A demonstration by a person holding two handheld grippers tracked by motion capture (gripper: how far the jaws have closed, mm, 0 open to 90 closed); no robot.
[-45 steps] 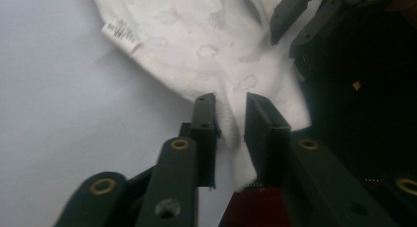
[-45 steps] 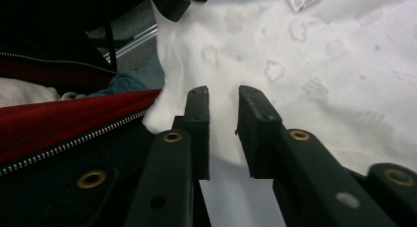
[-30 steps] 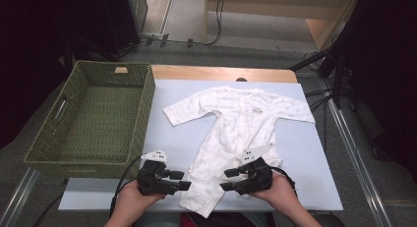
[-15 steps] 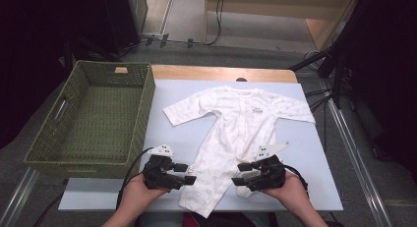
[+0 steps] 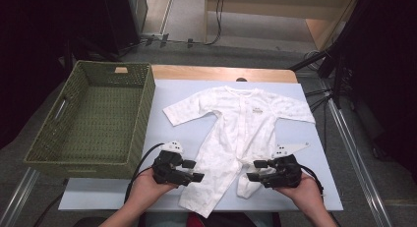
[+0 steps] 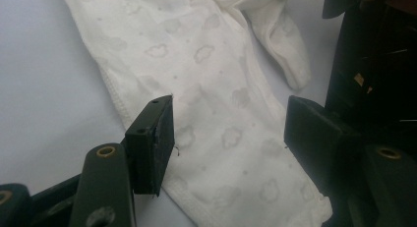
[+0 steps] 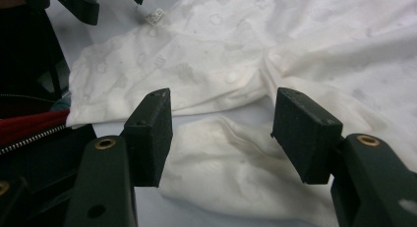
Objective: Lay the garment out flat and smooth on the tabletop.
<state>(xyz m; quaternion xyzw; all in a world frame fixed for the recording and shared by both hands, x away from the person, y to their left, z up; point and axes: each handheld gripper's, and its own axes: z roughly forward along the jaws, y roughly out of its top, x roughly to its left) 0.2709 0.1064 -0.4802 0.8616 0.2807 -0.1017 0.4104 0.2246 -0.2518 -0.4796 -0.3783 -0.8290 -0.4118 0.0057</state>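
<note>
White baby romper (image 5: pixel 238 131), printed with faint cloud shapes, lying flat and face up on the table, collar at the far end. Sleeves spread left and right; both legs run toward the near edge, the left one longer, the right one bunched.

A green woven basket (image 5: pixel 93 119) sits on the left side of the table (image 5: pixel 172 89) (it has a handle hole in its far wall). A pale blue sheet covers the table. Black cables (image 5: pixel 216 20) lie on the floor behind.
</note>
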